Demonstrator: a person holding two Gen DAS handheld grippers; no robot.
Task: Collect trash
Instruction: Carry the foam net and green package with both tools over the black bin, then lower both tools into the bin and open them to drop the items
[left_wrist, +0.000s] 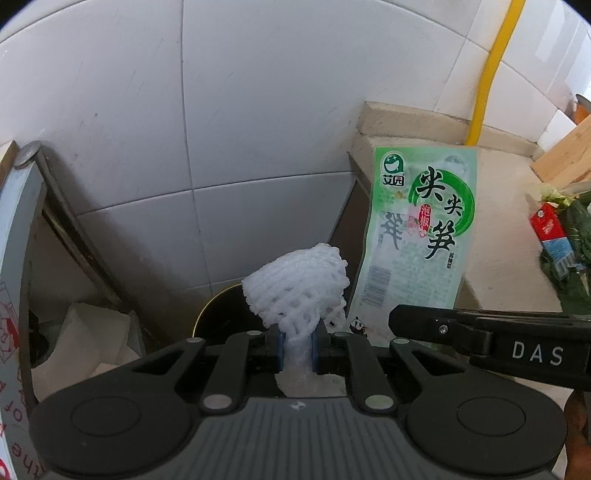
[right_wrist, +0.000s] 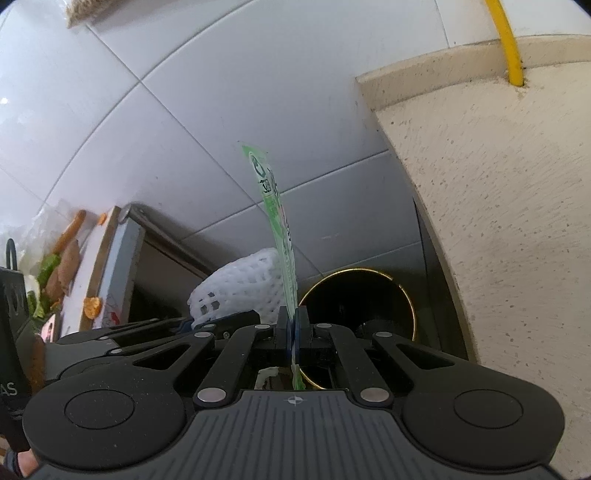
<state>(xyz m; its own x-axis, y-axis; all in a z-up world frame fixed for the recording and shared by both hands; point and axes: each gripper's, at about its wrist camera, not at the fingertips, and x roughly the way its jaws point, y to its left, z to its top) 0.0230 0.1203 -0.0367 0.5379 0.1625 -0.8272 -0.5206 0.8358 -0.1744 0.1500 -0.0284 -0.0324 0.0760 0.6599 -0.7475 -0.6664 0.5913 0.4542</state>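
two grippers are both clenched on trash. the left gripper (left_wrist: 297, 349) pinches a white foam net (left_wrist: 295, 291), which bulges up toward 12 o'clock. the right gripper (right_wrist: 294, 332) grips a green snack wrapper (right_wrist: 279, 221) by its lower edge, standing upright. beyond them at 12 o'clock sits a dark gold-rimmed bin (right_wrist: 369, 306), beside the table (right_wrist: 498, 184), then the tiled wall (left_wrist: 221, 110).
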